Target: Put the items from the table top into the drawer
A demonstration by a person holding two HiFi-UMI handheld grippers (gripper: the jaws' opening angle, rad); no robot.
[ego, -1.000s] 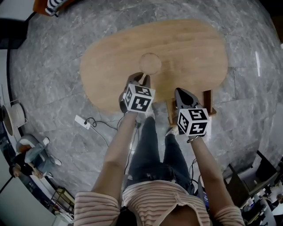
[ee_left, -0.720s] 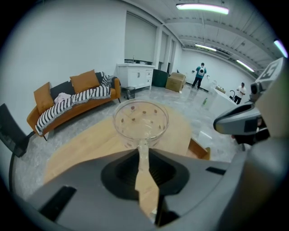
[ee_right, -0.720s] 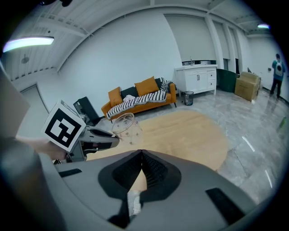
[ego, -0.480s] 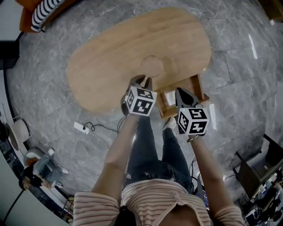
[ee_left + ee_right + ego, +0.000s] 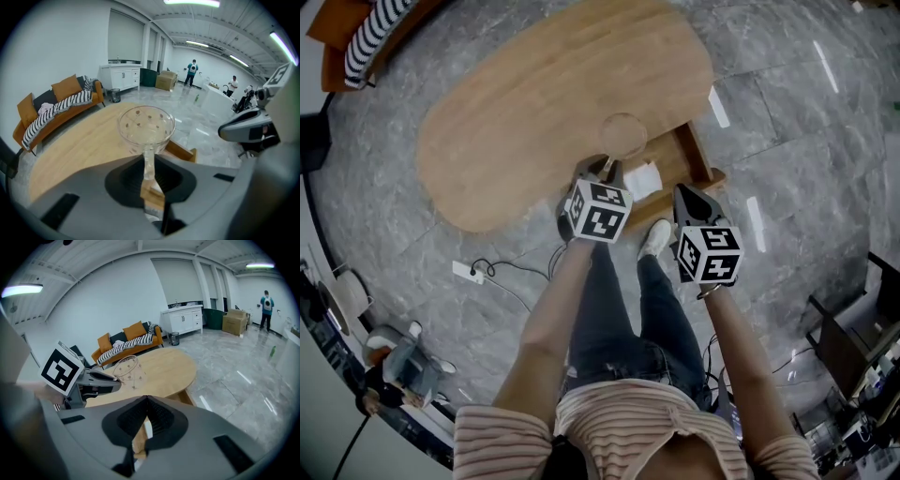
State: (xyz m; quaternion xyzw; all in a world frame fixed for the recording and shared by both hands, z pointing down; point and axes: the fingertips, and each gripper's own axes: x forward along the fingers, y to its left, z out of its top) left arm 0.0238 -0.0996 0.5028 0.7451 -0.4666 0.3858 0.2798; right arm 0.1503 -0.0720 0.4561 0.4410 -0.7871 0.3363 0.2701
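A clear stemmed glass (image 5: 146,125) with small dots stands upright in my left gripper (image 5: 149,174), which is shut on its stem. In the head view the glass's bowl (image 5: 622,134) shows as a circle over the near edge of the oval wooden table (image 5: 525,103), just ahead of the left gripper (image 5: 602,171). The open wooden drawer (image 5: 692,157) juts from the table's right side, with a white sheet (image 5: 643,178) lying in it. My right gripper (image 5: 688,199) hovers by the drawer's near corner. Its jaws (image 5: 146,401) meet at the tips with nothing between them.
A white shoe (image 5: 656,238) stands on the grey marble floor below the drawer. A power strip and cable (image 5: 469,272) lie at the left. An orange sofa with a striped blanket (image 5: 56,110) is beyond the table. People stand far off (image 5: 192,72).
Both grippers have moved sideways along the table's near edge, so the table has slid left in the head view. The drawer and its white sheet now show between the grippers. The glass stays held.
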